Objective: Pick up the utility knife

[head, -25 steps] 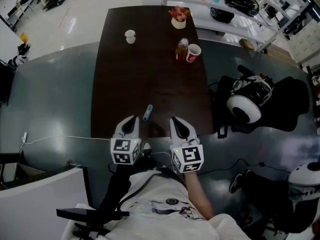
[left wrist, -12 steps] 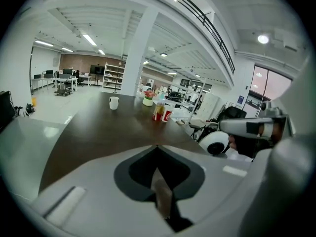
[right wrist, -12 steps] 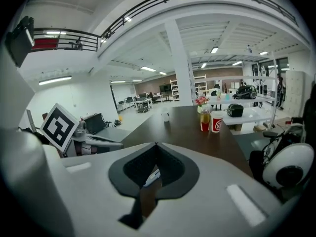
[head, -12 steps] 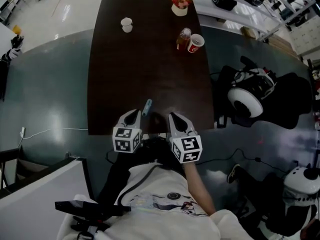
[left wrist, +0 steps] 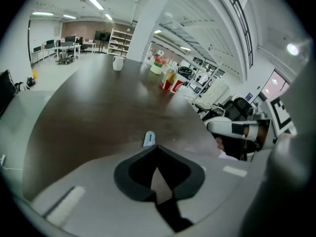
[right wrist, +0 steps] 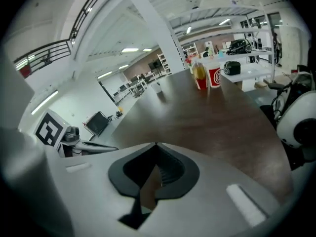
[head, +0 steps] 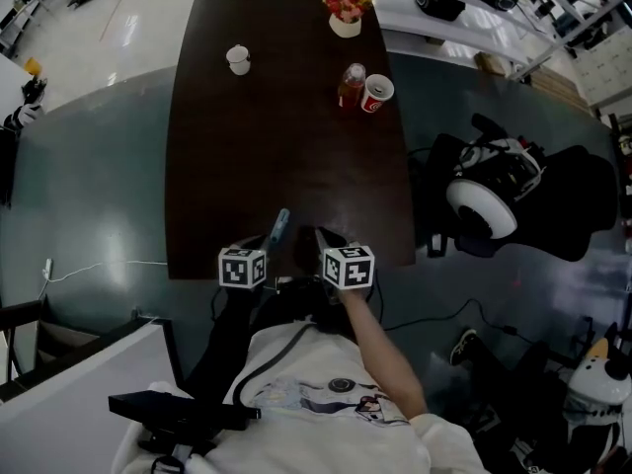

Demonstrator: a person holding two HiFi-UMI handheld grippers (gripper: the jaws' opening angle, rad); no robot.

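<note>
utility knife (head: 279,227) on table (head: 247,146); left gripper (left wrist: 157,147) just behind, jaws closed

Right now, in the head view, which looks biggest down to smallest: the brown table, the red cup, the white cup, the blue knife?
1. Brown table, by far the largest.
2. Red cup.
3. White cup and blue knife: too close to rank; the knife is longer but thinner.
</note>
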